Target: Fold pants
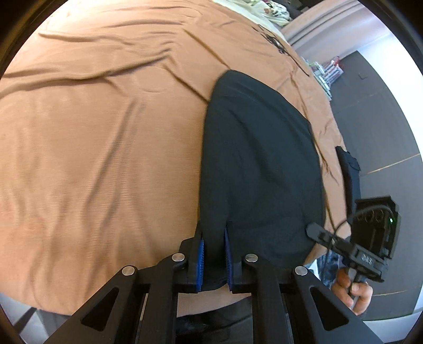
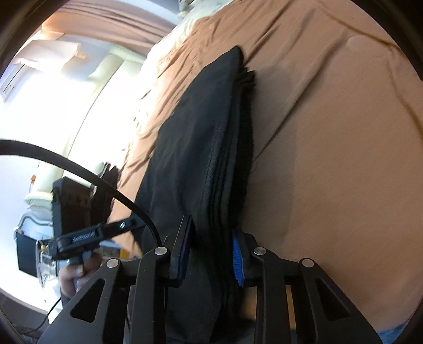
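Observation:
The black pants (image 1: 259, 164) lie folded lengthwise on the brown bedspread (image 1: 92, 145), stretching away from me. My left gripper (image 1: 213, 235) is shut on the near end of the pants, cloth pinched between its blue pads. In the right wrist view the pants (image 2: 195, 143) show as a long stack of layers, and my right gripper (image 2: 211, 235) is shut on their thick near edge. The right gripper also shows in the left wrist view (image 1: 314, 230) at the pants' right side. The left gripper shows in the right wrist view (image 2: 127, 225), at the left.
The brown bedspread (image 2: 330, 132) covers the bed, wrinkled. A cream pillow area (image 1: 264, 13) lies at the far end. The bed's right edge drops to a dark floor (image 1: 375, 111) with stacked items (image 1: 325, 74). A bright window (image 2: 53, 105) is on the other side.

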Demonstrator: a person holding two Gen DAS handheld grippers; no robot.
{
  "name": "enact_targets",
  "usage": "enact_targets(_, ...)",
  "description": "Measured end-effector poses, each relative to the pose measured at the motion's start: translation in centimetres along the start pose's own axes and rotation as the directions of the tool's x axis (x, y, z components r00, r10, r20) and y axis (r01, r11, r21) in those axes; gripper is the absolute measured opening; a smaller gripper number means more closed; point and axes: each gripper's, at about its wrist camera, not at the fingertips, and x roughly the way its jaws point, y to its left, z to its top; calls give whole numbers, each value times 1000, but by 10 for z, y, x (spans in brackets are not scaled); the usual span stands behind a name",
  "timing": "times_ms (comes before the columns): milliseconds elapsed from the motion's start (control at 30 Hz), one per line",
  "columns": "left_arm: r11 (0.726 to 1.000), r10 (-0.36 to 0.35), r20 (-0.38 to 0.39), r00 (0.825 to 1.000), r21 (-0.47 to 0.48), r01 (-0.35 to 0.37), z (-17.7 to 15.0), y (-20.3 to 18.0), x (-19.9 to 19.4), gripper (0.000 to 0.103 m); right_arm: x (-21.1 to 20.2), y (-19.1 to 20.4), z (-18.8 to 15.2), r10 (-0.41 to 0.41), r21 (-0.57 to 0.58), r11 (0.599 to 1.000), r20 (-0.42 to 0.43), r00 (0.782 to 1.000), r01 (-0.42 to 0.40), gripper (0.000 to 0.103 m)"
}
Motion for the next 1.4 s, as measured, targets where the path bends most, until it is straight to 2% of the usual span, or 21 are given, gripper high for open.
enact_targets(133,1000,31,3,1000,-2,-31,2,14,-9,15,10,8,-5,32,-21,999,-24,999,-32,25)
enact_targets(233,998,50,-8,999,25,-49,6,15,-10,23,6,4,-1,22,-27,999,-3,1000,-22,25)
enact_targets(267,997,65,1,998,35,-65,8,14,-12,26,2,-2,1,27,-12,1000,9,1000,-27,30)
enact_targets(300,996,75,11,997,46,-75,10,13,-14,32,-4,-8,0,29,3,1000,26,999,-29,40)
enact_targets(333,996,72,17,997,48,-73,13,13,-15,40,-7,-13,4,27,21,999,48,998,-28,45)
enact_targets(367,997,66,25,998,45,-67,16,14,-16,43,-10,-19,9,29,37,999,71,997,-31,53)
enact_targets(400,997,61,33,998,38,-62,21,16,-17,46,-11,-23,12,36,47,998,85,996,-40,56)
enact_targets(500,998,52,45,998,28,-53,32,16,-14,46,-15,-35,25,73,69,994,112,991,-81,56)
enact_targets(700,1000,18,50,999,23,-19,56,16,-3,46,-2,-45,39,125,92,986,112,986,-136,56)
enact_targets(867,999,-6,44,999,34,4,71,15,8,46,26,-46,54,122,109,985,98,988,-132,56)
enact_targets(933,999,-12,36,999,34,11,77,14,15,46,34,-48,59,95,119,987,85,992,-104,56)
enact_targets(1200,998,-52,24,998,34,51,101,17,36,46,47,-38,67,89,127,987,57,994,-96,56)
enact_targets(1400,992,-124,-2,992,39,124,119,13,52,46,51,-38,71,96,119,988,53,994,-102,56)
